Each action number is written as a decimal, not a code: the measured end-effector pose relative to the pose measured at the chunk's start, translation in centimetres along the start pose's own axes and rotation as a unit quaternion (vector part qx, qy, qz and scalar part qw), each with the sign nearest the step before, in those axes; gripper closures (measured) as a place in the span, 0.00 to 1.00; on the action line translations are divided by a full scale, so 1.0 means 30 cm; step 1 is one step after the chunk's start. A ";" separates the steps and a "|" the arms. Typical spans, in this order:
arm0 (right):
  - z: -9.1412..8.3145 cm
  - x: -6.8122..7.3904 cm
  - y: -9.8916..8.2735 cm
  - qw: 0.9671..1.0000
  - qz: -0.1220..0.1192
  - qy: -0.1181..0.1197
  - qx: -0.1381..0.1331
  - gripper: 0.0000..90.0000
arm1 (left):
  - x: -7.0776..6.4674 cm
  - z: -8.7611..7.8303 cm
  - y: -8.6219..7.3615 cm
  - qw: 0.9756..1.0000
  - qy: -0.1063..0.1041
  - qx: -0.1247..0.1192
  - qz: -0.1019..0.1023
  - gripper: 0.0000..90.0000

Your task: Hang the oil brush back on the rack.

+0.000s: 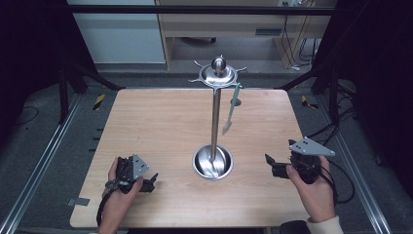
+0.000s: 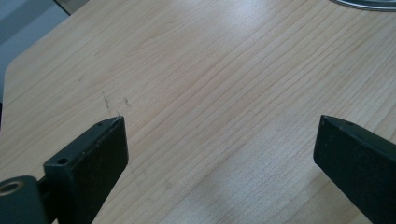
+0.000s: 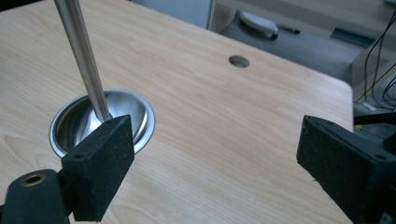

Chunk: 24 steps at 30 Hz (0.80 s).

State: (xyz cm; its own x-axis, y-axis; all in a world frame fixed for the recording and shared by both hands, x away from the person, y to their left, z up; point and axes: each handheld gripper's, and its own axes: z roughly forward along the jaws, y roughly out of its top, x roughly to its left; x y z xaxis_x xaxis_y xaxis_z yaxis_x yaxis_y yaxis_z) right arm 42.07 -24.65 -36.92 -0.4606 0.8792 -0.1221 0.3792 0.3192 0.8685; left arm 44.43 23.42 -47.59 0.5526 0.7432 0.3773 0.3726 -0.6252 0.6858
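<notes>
A steel rack stands mid-table: a bowl-shaped base (image 1: 213, 163), a thin pole (image 1: 215, 117) and a round top plate with hooks (image 1: 217, 74). A slim grey utensil (image 1: 232, 109) hangs from a hook on its right side. My left gripper (image 1: 152, 181) rests near the front left of the table, open, with bare wood between its jaws (image 2: 219, 140). My right gripper (image 1: 271, 165) is held right of the base, open and holding nothing (image 3: 215, 140). In the right gripper view the pole (image 3: 81, 51) and base (image 3: 70, 123) lie ahead on the left.
The wooden table (image 1: 156, 126) has a small round hole (image 3: 239, 61) near its far edge. Black frame bars and cables surround the table, with a desk and wall panels behind. The base's rim (image 2: 364, 3) shows at the top right of the left gripper view.
</notes>
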 end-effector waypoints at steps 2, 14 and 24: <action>0.021 0.002 -0.010 1.000 0.002 0.001 0.007 0.13 | 0.000 0.000 0.000 1.000 0.000 0.000 0.001 0.03; 0.137 0.002 -0.054 0.999 0.015 0.022 0.036 0.13 | -0.001 0.001 0.000 1.000 -0.001 0.001 0.002 0.03; 0.222 -0.012 -0.091 0.998 0.031 0.026 0.055 0.13 | -0.002 0.002 0.000 1.000 -0.001 0.002 0.002 0.03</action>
State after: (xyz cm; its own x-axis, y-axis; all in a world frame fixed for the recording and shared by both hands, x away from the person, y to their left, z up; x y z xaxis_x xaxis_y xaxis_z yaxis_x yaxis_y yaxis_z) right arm 46.54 -23.49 -42.45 -0.4744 0.8793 -0.0425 0.4929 0.3053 0.8147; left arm 44.45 23.35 -47.65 0.5564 0.7396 0.3788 0.3723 -0.6294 0.6820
